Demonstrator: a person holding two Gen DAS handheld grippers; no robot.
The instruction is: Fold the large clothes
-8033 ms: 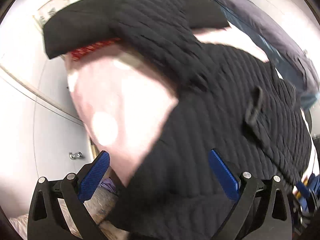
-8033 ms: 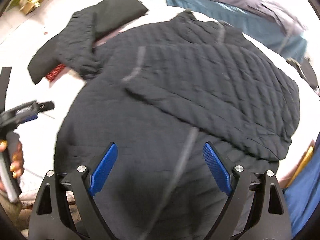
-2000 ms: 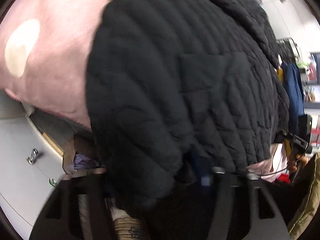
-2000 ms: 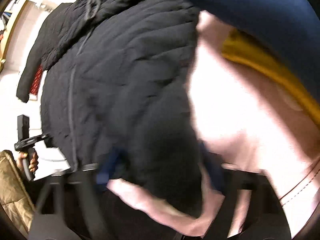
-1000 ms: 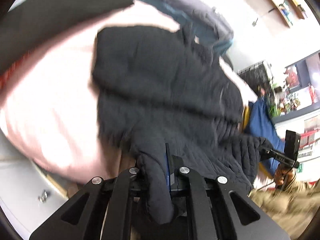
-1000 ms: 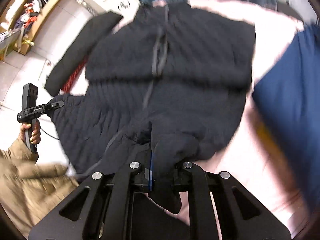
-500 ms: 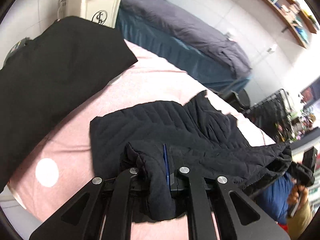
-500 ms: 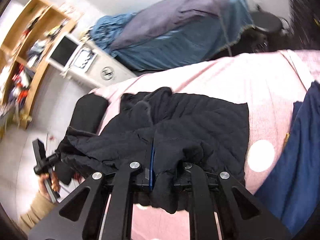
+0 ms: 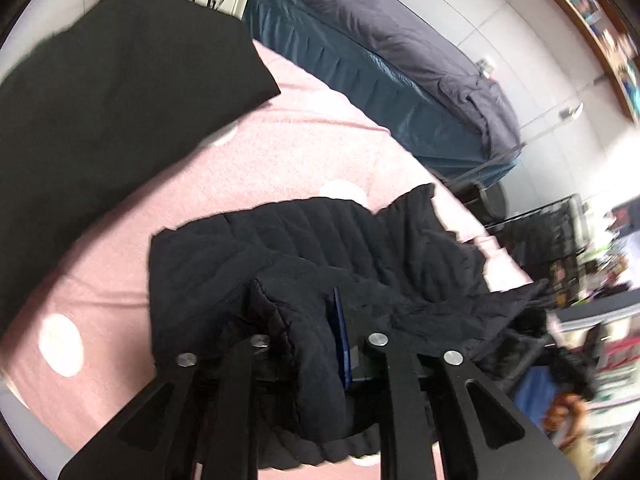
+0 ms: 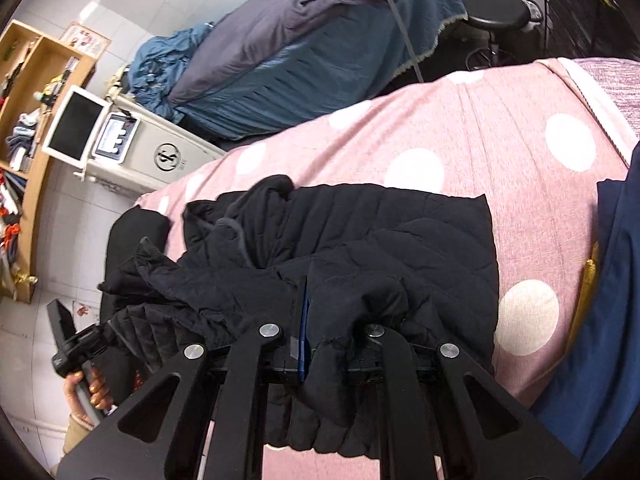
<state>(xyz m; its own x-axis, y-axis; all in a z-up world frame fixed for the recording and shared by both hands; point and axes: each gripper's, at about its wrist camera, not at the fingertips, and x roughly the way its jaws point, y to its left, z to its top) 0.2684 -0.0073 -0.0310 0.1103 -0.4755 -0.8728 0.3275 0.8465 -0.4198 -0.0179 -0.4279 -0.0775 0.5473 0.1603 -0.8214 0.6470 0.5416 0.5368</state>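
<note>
Black quilted jacket (image 10: pixel 360 236) is being held bunched at its near edge over the pink polka-dot bed (image 10: pixel 460 128), gripped by the left gripper (image 9: pixel 340 344) and right gripper (image 10: pixel 304 332), both jaws being kept closed tight on folds of fabric, with a dark folded garment (image 9: pixel 100 120) lying far left.

Jacket (image 10: pixel 400 232) — now lifted, folded over

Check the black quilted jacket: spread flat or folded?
Partly folded: the black quilted jacket is doubled over on the pink bedspread, its near edge lifted, bunched in both shut grippers.
</note>
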